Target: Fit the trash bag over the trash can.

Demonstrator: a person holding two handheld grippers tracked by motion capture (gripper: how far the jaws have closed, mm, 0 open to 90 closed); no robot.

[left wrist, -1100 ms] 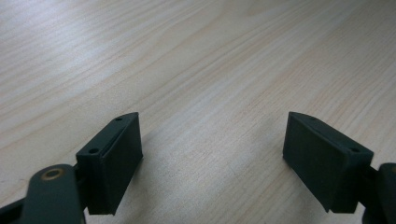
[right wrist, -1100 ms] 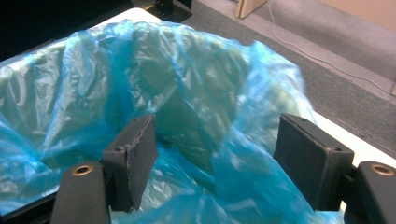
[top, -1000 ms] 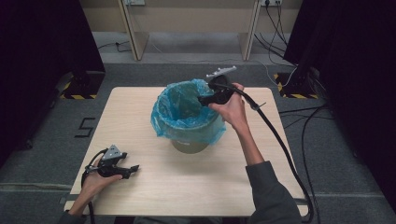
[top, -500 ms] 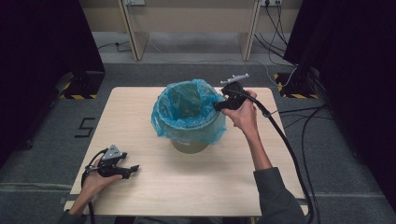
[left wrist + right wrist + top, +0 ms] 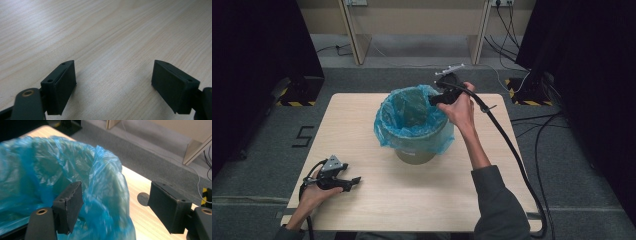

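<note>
You are fitting the blue bag [image 5: 412, 122] over the bin [image 5: 416, 152] mid-worktop. Your right gripper [image 5: 115, 205] has fingers apart around the bag's edge (nothing pinched); next, pinch it. Left gripper [image 5: 113, 87] rests wide.

A bag [image 5: 412, 120] lines the bin [image 5: 417, 152] standing mid-table [image 5: 362, 110].

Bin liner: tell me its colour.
The bin liner is translucent light blue, clearest in the right gripper view.
</note>
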